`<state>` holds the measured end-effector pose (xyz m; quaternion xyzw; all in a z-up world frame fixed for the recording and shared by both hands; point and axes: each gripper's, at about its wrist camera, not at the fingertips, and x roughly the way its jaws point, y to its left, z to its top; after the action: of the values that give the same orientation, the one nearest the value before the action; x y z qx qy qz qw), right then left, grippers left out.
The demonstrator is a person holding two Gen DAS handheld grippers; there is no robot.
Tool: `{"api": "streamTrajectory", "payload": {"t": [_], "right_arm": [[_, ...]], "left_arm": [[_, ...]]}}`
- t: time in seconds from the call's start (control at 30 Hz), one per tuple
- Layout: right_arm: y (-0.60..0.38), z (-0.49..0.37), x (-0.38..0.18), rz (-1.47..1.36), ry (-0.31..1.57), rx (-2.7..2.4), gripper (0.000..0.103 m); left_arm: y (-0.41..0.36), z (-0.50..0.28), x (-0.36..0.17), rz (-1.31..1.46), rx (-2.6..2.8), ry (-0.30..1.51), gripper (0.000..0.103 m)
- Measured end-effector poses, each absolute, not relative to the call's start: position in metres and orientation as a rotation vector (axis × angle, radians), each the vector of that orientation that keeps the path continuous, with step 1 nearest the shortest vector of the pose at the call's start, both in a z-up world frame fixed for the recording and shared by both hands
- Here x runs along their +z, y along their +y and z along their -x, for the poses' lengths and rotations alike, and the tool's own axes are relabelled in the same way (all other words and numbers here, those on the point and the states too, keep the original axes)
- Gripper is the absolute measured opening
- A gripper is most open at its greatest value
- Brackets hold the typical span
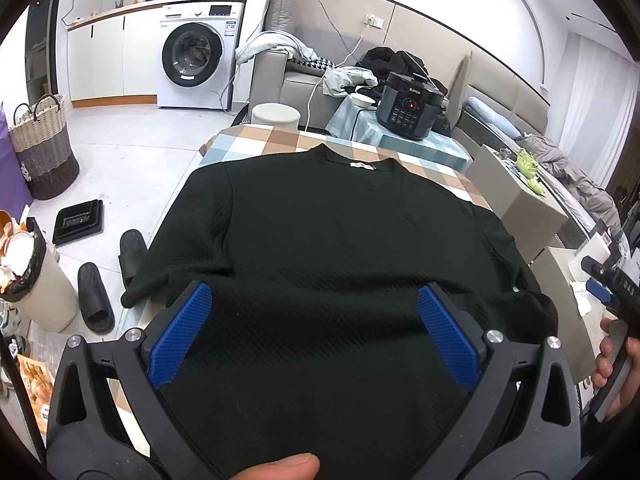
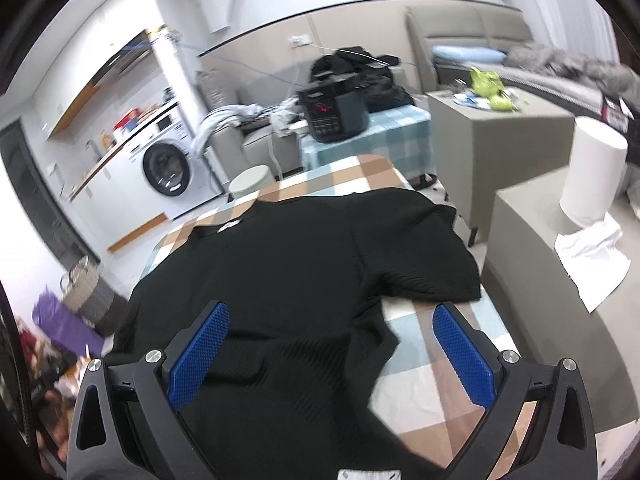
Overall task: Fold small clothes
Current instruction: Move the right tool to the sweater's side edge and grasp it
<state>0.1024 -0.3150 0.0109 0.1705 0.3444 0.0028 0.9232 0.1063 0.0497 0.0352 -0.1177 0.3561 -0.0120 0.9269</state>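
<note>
A black short-sleeved T-shirt lies spread flat on a table covered by a checked cloth, its collar with a small white label at the far end from both tongs and its hem nearest them. The left gripper hangs over the lower part of the shirt with its 2 blue-padded fingers spread wide apart and nothing between them but the fabric below; whether the tips touch the cloth cannot be told. A thumb tip shows at the bottom edge of that view. The right gripper is likewise released, its blue pads held wide, the left pad over the shirt's body and the right pad over bare checked cloth just beside the side edge of the shirt. Ahead of the right pad lies the shirt's right sleeve, spread outward toward the table edge. In the left wrist view the right gripper shows at the far right, held in a hand. Beyond the collar stands a black pressure cooker on a teal checked surface, and further left a white washing machine. On the floor left of the left tongs lie 2 black slippers and a woven basket
</note>
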Motion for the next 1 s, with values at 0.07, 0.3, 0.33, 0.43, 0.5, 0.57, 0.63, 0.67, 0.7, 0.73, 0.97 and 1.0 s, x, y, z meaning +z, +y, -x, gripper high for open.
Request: {"api": "streamTrajectory", "payload": {"t": [0.07,0.3,0.33,0.43,0.5,0.57,0.63,0.67,0.7,0.73,0.97,1.0], "right_arm": [[-0.330,-0.114,0.003,-0.384,0.731,-0.040,0.103],[-0.374,-0.146,-0.037,-0.495,0.821,-0.095,0.093],[-0.379,-0.149,-0.043,-0.515,0.831,-0.094,0.092],[-0.395,-0.164,-0.065,-0.583,0.873,-0.118,0.090],[-0.405,-0.174,-0.078,-0.610,0.900,-0.148,0.083],[-0.416,-0.184,-0.091,-0.669,0.928,-0.155,0.078],[-0.424,-0.188,-0.097,-0.689,0.936,-0.183,0.075],[-0.427,-0.190,-0.099,-0.696,0.932,-0.185,0.075],[-0.429,-0.191,-0.101,-0.702,0.935,-0.188,0.075],[-0.430,-0.191,-0.102,-0.708,0.938,-0.193,0.075],[-0.436,-0.192,-0.098,-0.624,0.931,-0.282,0.075],[-0.437,-0.193,-0.100,-0.610,0.933,-0.292,0.075]], "left_arm": [[0.052,-0.114,0.031,0.243,-0.020,0.738,0.102],[0.050,-0.138,-0.005,0.243,0.007,0.795,0.102],[0.048,-0.142,-0.011,0.243,0.008,0.804,0.102],[0.044,-0.150,-0.026,0.252,0.002,0.822,0.102],[0.041,-0.155,-0.035,0.254,0.001,0.836,0.102],[0.036,-0.161,-0.043,0.245,-0.004,0.849,0.102],[0.032,-0.165,-0.049,0.238,-0.005,0.856,0.102],[0.030,-0.167,-0.051,0.234,-0.006,0.858,0.102],[0.029,-0.170,-0.052,0.232,-0.007,0.860,0.102],[0.028,-0.173,-0.054,0.232,-0.006,0.863,0.102],[0.023,-0.182,-0.060,0.223,-0.002,0.878,0.102],[0.022,-0.182,-0.061,0.223,-0.003,0.881,0.102]]}}
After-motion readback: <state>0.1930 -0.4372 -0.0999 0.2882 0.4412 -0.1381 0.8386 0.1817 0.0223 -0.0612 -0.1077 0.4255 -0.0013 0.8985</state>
